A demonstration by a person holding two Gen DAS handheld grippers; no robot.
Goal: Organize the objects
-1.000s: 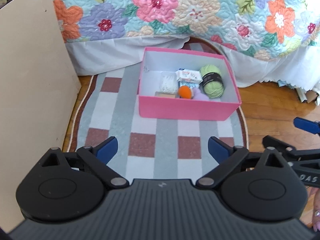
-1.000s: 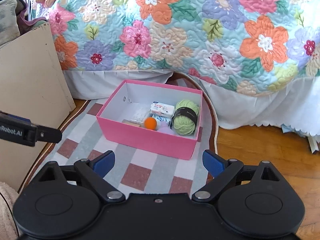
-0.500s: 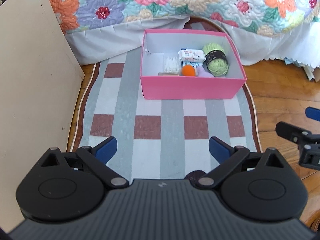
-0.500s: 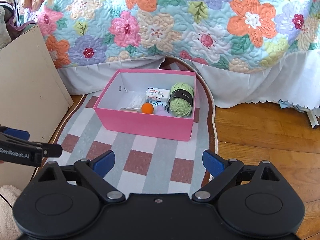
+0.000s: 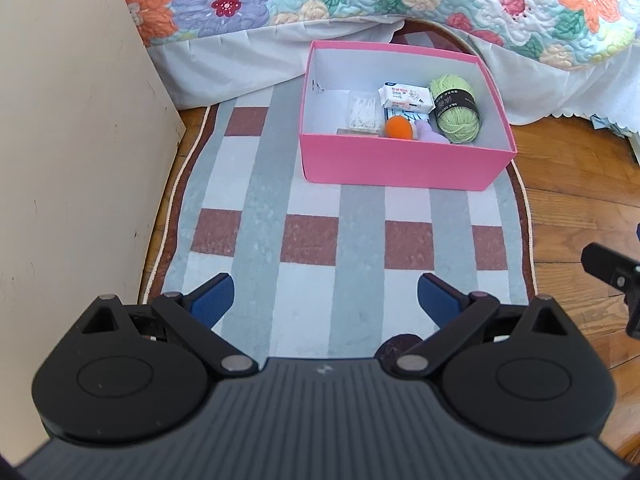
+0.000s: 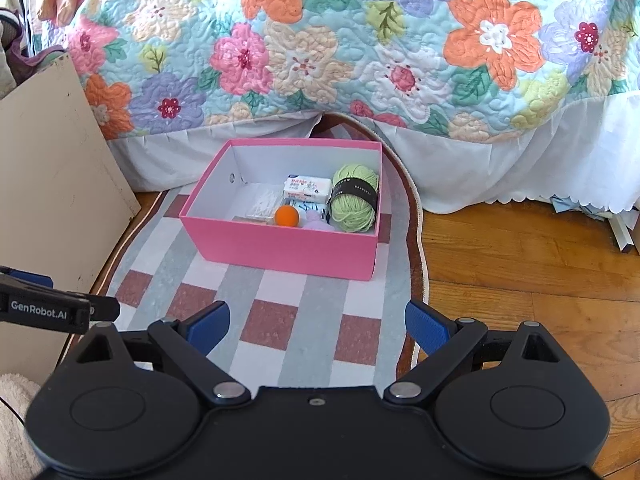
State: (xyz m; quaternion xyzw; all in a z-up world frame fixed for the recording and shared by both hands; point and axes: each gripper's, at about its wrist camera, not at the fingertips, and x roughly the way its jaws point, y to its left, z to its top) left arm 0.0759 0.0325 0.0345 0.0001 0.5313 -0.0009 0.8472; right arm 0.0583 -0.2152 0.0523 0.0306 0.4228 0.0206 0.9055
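A pink box [image 5: 400,164] stands on a checked rug [image 5: 312,240] in front of the bed; it also shows in the right wrist view [image 6: 280,246]. Inside lie a green yarn ball [image 5: 456,114], an orange ball [image 5: 398,127], a white tissue pack [image 5: 406,97], a clear packet [image 5: 362,114] and a pale purple item [image 5: 430,134]. My left gripper [image 5: 324,298] is open and empty, held over the rug well short of the box. My right gripper [image 6: 316,324] is open and empty, also back from the box.
A beige board [image 5: 68,152] stands upright along the rug's left side. The bed with a floral quilt [image 6: 340,48] and white skirt rises behind the box. Wooden floor [image 6: 520,264] lies right of the rug. Papers [image 6: 616,220] lie at far right.
Both grippers have pulled back and risen from the box, so it looks smaller and farther. Both stay open. The contents of the box have not moved.
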